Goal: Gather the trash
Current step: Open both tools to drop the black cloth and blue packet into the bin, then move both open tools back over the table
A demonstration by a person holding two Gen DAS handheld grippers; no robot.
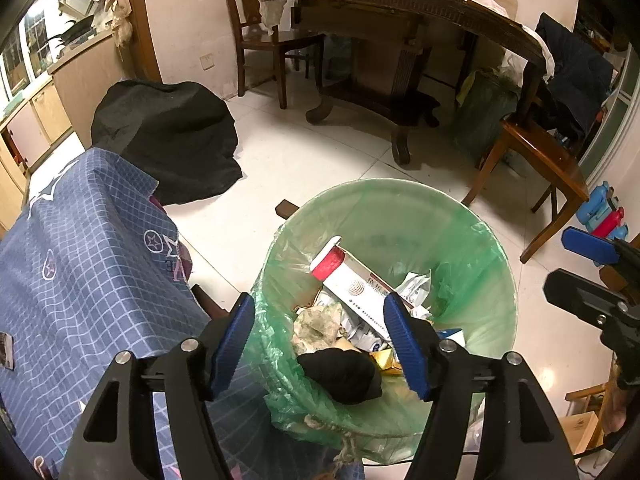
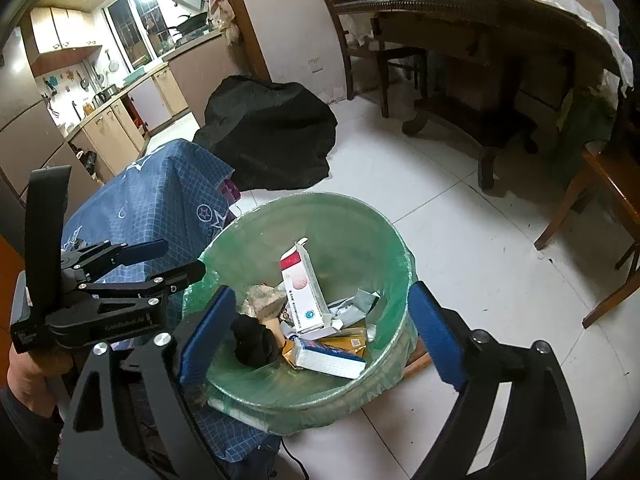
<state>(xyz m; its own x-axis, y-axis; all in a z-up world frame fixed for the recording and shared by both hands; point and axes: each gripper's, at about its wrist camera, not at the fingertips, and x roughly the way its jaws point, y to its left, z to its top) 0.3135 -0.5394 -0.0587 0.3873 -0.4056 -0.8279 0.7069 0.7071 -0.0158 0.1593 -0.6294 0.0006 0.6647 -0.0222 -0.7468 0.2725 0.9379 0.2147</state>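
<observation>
Blue-padded, my left gripper [image 1: 320, 344] gapes empty above the green-lined bin [image 1: 472, 216], its near rim below the pads. From the right view, my right gripper [image 2: 320, 332] spreads wide, empty, over that bin; a red-and-white carton [image 2: 304, 292] lies inside. Drop seems done; next, find more trash.

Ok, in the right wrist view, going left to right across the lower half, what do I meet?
Left tongs → blue checked cloth → black crumpled item in the bin → red-and-white carton → green bin liner's right rim → wooden chair.
</observation>
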